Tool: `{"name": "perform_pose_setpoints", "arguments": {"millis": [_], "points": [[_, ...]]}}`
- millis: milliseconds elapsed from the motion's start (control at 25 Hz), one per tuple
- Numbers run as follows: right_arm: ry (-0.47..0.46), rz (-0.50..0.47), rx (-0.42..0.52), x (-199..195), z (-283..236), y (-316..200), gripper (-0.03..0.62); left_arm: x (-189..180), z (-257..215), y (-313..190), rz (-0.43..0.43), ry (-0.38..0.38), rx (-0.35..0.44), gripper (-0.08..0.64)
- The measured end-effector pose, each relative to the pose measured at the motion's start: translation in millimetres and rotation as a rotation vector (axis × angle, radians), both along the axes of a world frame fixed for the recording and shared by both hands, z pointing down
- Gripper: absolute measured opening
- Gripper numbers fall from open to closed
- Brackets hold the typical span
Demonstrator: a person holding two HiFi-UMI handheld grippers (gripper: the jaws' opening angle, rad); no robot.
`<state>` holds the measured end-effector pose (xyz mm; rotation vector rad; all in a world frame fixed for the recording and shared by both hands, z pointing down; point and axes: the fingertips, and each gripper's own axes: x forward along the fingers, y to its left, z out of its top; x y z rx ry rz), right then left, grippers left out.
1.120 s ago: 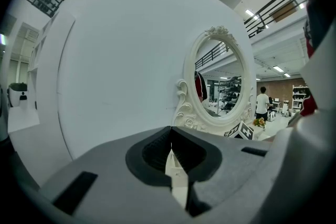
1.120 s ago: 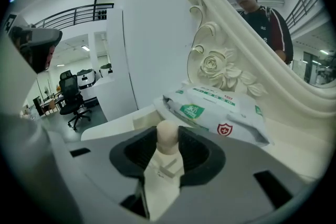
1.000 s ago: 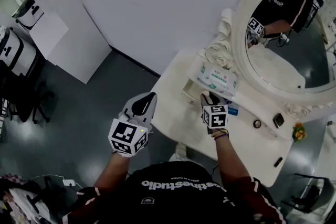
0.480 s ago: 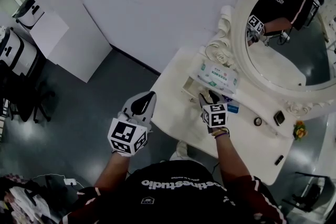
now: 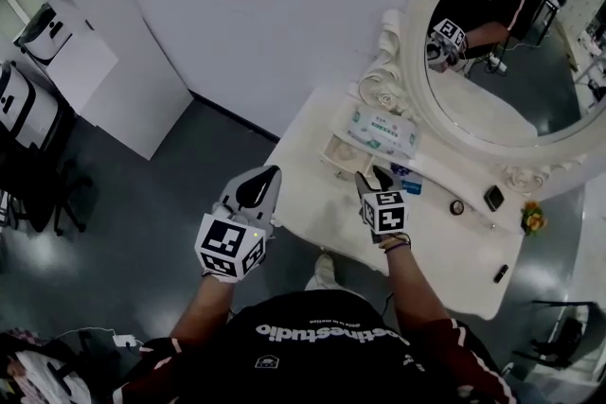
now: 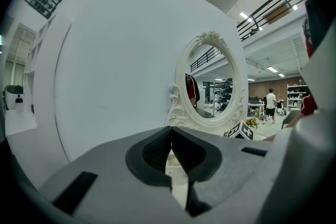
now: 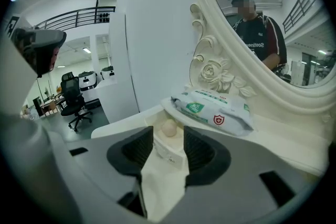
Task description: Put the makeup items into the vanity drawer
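— Between the pads of my right tool (image 5: 371, 175) there's nothing. The jaws have just been opening and stand spread wide, aimed down at the small cream drawer (image 7: 169, 153), which is pulled open just ahead of them.

— Anything in it?

— One pale, egg-shaped makeup sponge (image 7: 169, 128) lies inside. Just behind the drawer sits a white soft pack of wet wipes (image 7: 212, 107), below the carved white frame of the oval mirror (image 5: 417, 61).

— And your left?

— My left tool (image 6: 171, 131) hangs off the left edge of the white tabletop (image 5: 322, 213), over the floor, jaws pressed together on nothing.

— So which step is this?

— I'd say one drop-off is done and the next fetch is due. Farther right on the tabletop I see a small round item (image 5: 456, 207), a small dark item (image 5: 493, 198) and a dark stick (image 5: 500, 273), all too small for me to name. The next move calls for swinging the spread right tool over one of them and closing squarely, since they look small and may skid.
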<state>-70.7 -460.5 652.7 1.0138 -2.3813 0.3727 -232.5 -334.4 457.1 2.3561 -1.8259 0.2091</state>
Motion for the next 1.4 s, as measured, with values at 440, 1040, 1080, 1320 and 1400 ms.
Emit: {"name": "perform_pose_setpoints", "arguments": {"millis": [440,1040,1080,1320,1400], "points": [[0.004,0.065,0.047,24,-28,46,0.178,5,-18,44,0.037,0.01,0.052,0.006],[-0.042,0.202,0.048,66,-57,141,0.177,24,-25,111,0.135,0.065,0.086,0.006],[-0.047,0.213,0.047,69,-59,149,0.177,26,-24,115,0.142,0.069,0.085,0.006],[-0.051,0.295,0.067,102,-77,181,0.176,41,-23,123,0.188,0.099,0.083,0.006],[-0.05,0.324,0.079,116,-84,188,0.176,49,-23,122,0.209,0.105,0.083,0.006]]}}
